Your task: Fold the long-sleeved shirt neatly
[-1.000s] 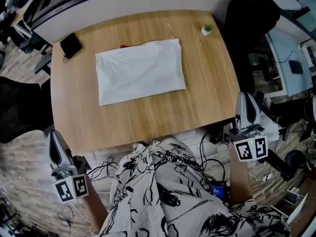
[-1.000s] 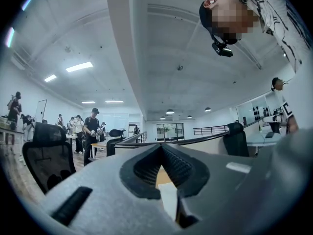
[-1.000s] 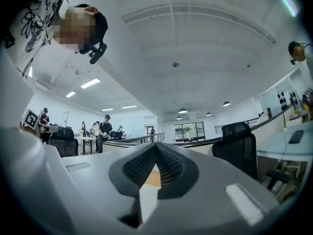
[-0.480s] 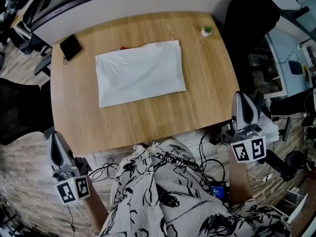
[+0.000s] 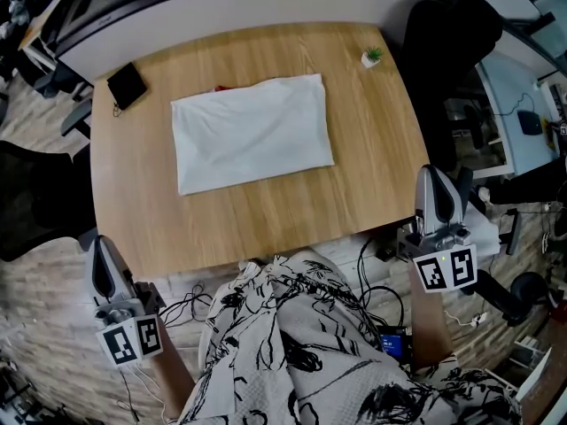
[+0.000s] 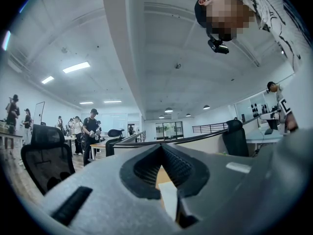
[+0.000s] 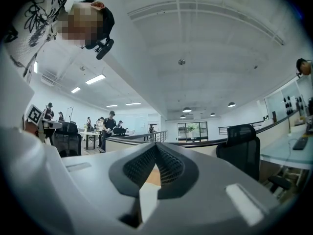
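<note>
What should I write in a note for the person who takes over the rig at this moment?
Left gripper: shut, empty, held off the near edge of the table, at the person's left.
Right gripper: shut, empty, off the table's near right corner.
Shirt: lies on the table as a flat white rectangle, no sleeves showing. A small red bit peeks out at its far edge.
Done: the fold looks finished.
Left: probably nothing; perhaps check the red bit and smooth the slight creases.
</note>
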Tool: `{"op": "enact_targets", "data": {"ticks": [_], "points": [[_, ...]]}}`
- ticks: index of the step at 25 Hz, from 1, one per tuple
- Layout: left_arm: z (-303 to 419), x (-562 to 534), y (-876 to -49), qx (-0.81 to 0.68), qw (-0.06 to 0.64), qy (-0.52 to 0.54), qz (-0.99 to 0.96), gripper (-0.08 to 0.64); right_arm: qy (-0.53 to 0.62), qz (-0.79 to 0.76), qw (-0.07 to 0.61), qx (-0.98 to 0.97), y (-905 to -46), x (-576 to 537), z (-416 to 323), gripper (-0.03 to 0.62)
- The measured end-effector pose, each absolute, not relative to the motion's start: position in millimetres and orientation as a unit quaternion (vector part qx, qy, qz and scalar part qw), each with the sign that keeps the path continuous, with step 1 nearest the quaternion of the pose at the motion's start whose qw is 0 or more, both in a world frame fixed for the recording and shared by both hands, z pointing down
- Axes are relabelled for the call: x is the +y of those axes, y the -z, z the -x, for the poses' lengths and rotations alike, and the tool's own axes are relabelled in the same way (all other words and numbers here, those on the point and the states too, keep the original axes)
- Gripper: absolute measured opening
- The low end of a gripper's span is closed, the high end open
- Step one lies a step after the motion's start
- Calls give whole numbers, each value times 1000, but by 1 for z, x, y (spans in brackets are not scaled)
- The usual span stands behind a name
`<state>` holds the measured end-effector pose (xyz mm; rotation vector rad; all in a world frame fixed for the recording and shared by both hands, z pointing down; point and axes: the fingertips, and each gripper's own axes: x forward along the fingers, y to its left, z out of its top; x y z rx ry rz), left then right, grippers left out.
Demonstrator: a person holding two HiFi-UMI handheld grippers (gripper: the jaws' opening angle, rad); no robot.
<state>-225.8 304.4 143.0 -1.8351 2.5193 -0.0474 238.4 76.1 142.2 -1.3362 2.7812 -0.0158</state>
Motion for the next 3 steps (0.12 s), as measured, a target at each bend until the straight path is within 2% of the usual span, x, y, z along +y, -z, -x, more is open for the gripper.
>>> {"op": "enact_targets", "data": {"ticks": [3], "points": [[226,303,-144,808,12,16,589,5,5,434,26,901,-144,75,-239,5]]}}
